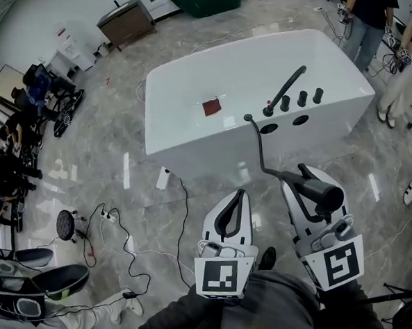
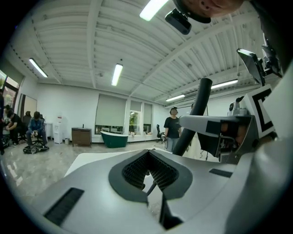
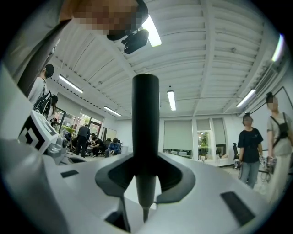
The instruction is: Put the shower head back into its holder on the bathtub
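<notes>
The black shower head (image 1: pixel 320 192) is held clear of the white bathtub (image 1: pixel 187 78), clamped between the jaws of the right tongs (image 1: pixel 299 177). In the right gripper view it is seen as a smooth round bar (image 3: pixel 145 119) rising straight up from the dark pads, and its spray face cannot be made out in any view. Its ribbed black hose (image 1: pixel 260 149) is traced from the tub's near rim down to the right tongs, where its end is hidden behind them.

The left tongs (image 1: pixel 237 196) are closed on nothing, their ribbed pads (image 2: pixel 161 172) brought together at the tip.

On the glossy rim two oval holes (image 1: pixel 268 129) are cut beside a slanted black spout (image 1: pixel 285 88) and three stubby knobs (image 1: pixel 301 99); which hole serves as the holder cannot be told. A small reddish square (image 1: pixel 211 106) lies in the basin, too small to identify.

Open polished stone floor (image 1: pixel 122 165) is left between the tongs and the tub's near wall. To the left, loose cables (image 1: pixel 120 242) are strewn over it. A person (image 1: pixel 367 11) is cut off by the upper right edge.
</notes>
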`<action>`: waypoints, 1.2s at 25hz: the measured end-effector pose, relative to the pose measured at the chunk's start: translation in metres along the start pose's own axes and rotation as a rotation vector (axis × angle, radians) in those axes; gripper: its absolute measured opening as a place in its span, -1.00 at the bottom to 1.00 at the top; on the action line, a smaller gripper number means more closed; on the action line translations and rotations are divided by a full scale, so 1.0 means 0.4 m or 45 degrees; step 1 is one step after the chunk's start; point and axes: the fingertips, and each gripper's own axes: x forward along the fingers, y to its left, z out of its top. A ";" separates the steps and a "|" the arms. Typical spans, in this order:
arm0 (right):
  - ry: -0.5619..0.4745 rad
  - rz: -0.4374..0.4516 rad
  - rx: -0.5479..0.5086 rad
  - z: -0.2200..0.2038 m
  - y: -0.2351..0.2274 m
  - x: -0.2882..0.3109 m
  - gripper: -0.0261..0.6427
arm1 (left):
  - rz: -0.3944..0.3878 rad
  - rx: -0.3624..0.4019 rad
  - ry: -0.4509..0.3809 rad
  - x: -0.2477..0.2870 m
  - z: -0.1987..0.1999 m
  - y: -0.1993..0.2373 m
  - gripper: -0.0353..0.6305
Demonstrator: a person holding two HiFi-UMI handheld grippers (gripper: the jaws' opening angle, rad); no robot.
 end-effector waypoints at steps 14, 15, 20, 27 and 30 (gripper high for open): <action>0.061 0.004 -0.015 -0.054 -0.019 0.226 -0.52 | -0.039 -0.059 0.008 0.202 -0.028 0.191 -0.88; 0.070 0.002 -0.016 -0.062 -0.023 0.243 -0.52 | -0.038 -0.068 0.015 0.215 -0.035 0.206 -0.88; 0.091 -0.047 -0.031 -0.065 -0.059 0.309 -0.52 | -0.072 -0.074 0.009 0.279 -0.032 0.259 -0.88; 0.019 -0.086 -0.076 0.001 -0.057 0.399 -0.52 | -0.140 -0.092 -0.015 0.335 -0.003 0.321 -0.88; 0.038 -0.082 -0.087 0.002 -0.049 0.425 -0.52 | -0.151 -0.099 -0.014 0.354 0.002 0.347 -0.88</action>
